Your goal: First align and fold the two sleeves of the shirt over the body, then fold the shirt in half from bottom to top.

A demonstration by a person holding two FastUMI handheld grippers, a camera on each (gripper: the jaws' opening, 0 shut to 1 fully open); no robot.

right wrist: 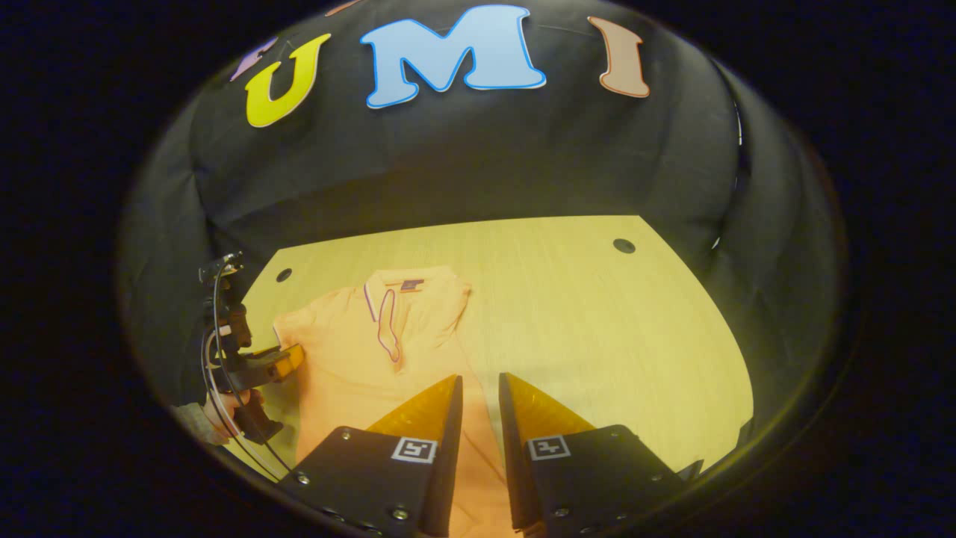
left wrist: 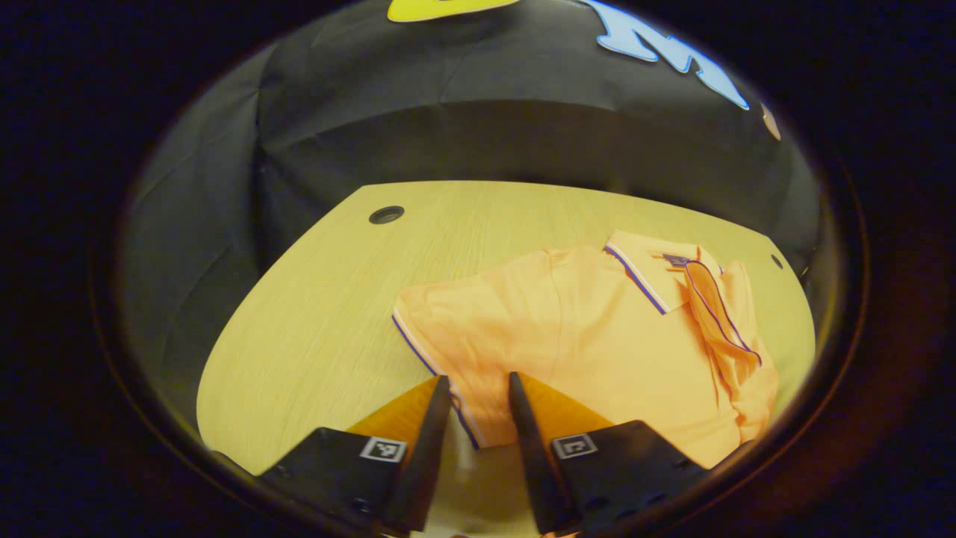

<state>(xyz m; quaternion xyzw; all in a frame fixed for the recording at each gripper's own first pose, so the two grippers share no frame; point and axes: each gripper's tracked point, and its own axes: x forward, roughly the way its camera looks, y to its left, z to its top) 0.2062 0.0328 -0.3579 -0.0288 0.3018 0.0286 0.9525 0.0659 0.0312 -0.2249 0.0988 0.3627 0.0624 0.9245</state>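
The left hand-held gripper stands open in the left gripper view, its two fingers straddling the striped cuff of the shirt's near sleeve without pressing on it. The orange polo lies flat on the tabletop, collar toward the far edge. We judge the knit light, limp and prone to bunching, so the stiffer banded cuff is the place to pinch.

In the right gripper view, the right hand-held gripper hangs over the shirt's lower right side, fingers parted, gripping nothing. Here we would take the other sleeve by its hem. The left hand-held gripper shows at the shirt's far side.
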